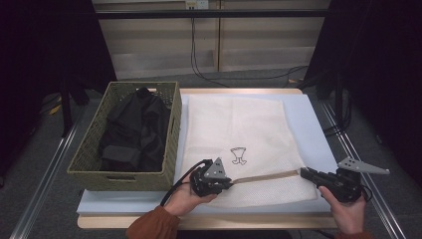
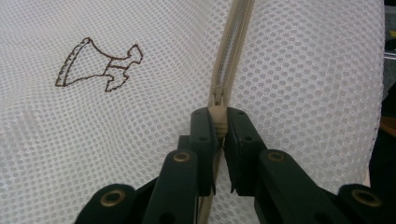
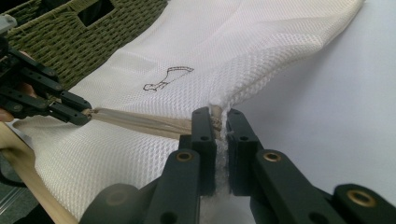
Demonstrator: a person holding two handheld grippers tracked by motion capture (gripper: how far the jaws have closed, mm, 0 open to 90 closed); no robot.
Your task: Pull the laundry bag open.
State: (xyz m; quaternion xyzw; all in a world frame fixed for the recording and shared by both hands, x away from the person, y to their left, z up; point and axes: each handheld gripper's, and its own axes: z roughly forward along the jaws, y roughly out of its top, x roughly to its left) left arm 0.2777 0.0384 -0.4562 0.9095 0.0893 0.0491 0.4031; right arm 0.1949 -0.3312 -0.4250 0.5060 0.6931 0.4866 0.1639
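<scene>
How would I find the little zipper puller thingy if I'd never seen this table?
Start at the woven basket on the table's left, then look right to the white mesh bag lying flat. Along its near edge runs a beige zipper; the zipper pull sits at that strip's left end, pinched in the left gripper. It is the one ridged beige tab among white mesh.

The zipper pull (image 2: 218, 116) sat wedged between the left gripper (image 2: 219, 122) fingers (image 2: 203, 135), so its shape could not be read. In the right gripper view, the mesh bag's (image 3: 219, 51) corner vanished between the right gripper (image 3: 219, 122) fingers (image 3: 240, 140), and the bag's near edge ran off the bottom of the picture. The black garment (image 1: 134, 132) lay heaped in the wicker basket (image 1: 171, 144), its folds too dark to tell apart. The small embroidered motif (image 1: 239, 155) was too small to identify from above. The worktop's (image 1: 318, 129) near edge was partly covered by the person's forearms.
</scene>
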